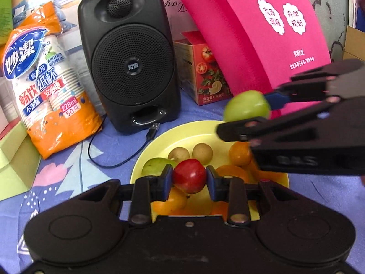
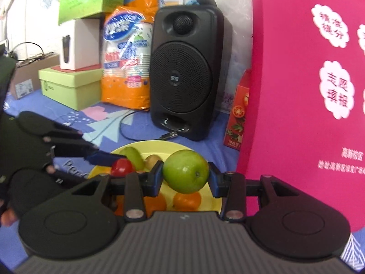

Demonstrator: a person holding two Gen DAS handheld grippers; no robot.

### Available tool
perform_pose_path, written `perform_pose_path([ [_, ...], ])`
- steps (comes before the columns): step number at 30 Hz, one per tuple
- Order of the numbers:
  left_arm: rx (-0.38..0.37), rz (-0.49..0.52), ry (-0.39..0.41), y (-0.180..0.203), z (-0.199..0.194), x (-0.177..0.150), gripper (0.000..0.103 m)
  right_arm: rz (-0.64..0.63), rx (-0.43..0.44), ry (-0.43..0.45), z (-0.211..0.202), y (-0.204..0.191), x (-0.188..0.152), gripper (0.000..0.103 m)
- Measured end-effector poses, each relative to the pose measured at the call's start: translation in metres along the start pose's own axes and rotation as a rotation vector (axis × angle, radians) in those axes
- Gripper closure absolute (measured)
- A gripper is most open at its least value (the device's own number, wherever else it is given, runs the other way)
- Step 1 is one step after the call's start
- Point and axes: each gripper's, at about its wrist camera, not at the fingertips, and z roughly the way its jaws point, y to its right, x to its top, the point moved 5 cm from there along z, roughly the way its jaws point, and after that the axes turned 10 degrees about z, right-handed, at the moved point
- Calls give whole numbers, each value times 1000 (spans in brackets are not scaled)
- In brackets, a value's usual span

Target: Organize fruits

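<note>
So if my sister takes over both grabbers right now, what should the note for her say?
Left gripper: shut on the red apple, held above the yellow plate.
Right gripper: shut on the green apple, also over the plate.
On the plate: another green apple, two brown fruits and oranges.
Done: both apples gripped.
Left: put both apples where they belong; that spot is not visible.

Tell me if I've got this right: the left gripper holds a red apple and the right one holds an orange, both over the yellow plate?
Not quite. The right gripper holds a green apple, not an orange, as the right wrist view shows. The left gripper does hold the red apple over the plate.
</note>
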Motion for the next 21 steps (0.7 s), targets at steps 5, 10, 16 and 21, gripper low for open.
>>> perform_pose_path([
  [5,5,12,8,3,-1,-1,69,16,-5,-16,21,-3,4,64],
  [10,29,-24,11,0,-5,-2,40,13,-14,-28,30,-4,4,62],
  [16,27,-48,18,-5,-14,-3,35,13,-16,-18,25,-3,7,61],
  [21,54,-45,25,-3,-32,-4,35,5,-23,10,2,0,11,60],
])
